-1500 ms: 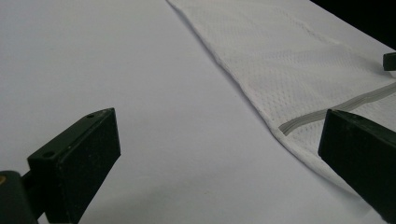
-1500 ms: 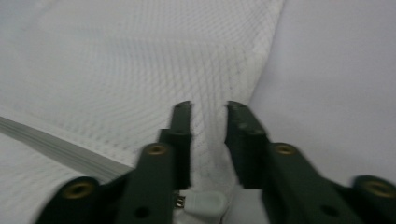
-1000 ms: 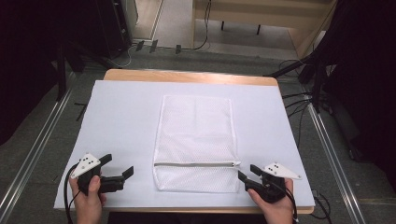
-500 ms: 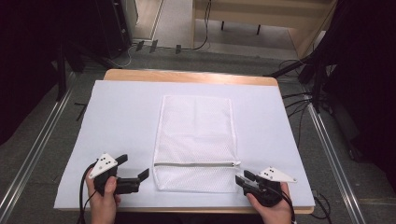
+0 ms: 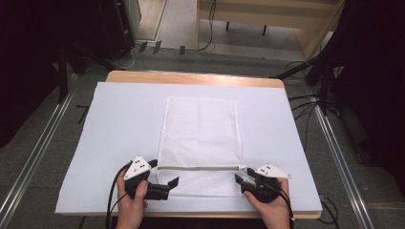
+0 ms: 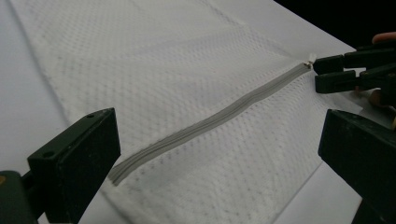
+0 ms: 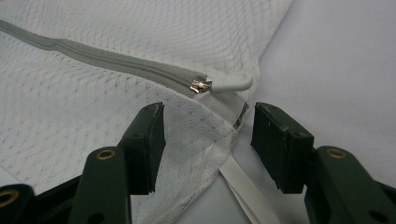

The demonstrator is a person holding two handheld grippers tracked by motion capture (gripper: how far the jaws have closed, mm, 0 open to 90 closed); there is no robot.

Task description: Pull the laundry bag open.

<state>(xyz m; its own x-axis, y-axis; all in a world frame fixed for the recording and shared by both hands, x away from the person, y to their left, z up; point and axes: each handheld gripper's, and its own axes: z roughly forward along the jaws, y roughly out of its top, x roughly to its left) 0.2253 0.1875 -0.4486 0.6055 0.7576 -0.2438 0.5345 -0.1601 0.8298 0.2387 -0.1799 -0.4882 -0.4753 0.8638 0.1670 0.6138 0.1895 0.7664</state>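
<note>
We see a white mesh laundry bag (image 5: 200, 138) flat on the table (image 5: 119, 124), its grey zipper (image 6: 210, 121) closed. The zipper pull (image 7: 231, 82) lies just ahead of our right gripper (image 7: 208, 140), whose jaws are open, straddling the bag's corner. Our left gripper (image 6: 219, 154) sits open at the zipper's other end. Risk: the right jaws pinch loose mesh, not the pull, so the zipper stays shut and the bag drags.
</note>
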